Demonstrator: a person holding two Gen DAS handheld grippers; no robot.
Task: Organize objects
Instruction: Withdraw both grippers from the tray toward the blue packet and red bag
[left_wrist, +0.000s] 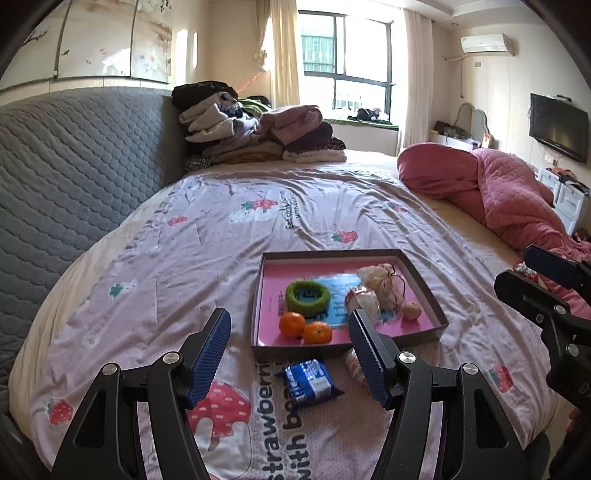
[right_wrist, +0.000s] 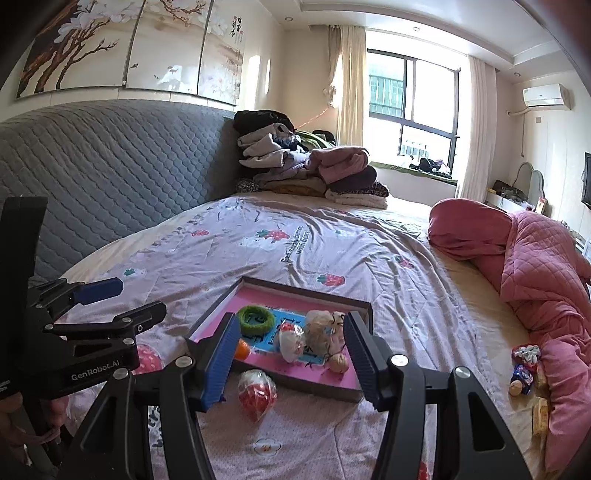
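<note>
My jaws stand wide on both sides with nothing between the pads: the left gripper (left_wrist: 290, 354) hangs over the near edge of the bed (left_wrist: 155, 258), the right gripper (right_wrist: 291, 356) beside it. I keep them spread because the loose things are bulky wrappers that need a broad bite. Straight under my left jaws lies the blue snack packet (left_wrist: 313, 382), on the sheet just short of the tray's near edge, so it is the easiest reach. Under my right jaws sits a red-and-clear wrapped bag (right_wrist: 257, 391), also just outside that near edge. The shallow tray (left_wrist: 424, 280) with its pink floor already gathers a green ring (left_wrist: 307, 296), two oranges (left_wrist: 304, 328) by its near left corner, and crinkled bags toward its right side. Off by the bed's right edge, against the pink quilt (right_wrist: 543, 266), more small snacks (right_wrist: 524, 373) wait; what they are I cannot quite tell.
</note>
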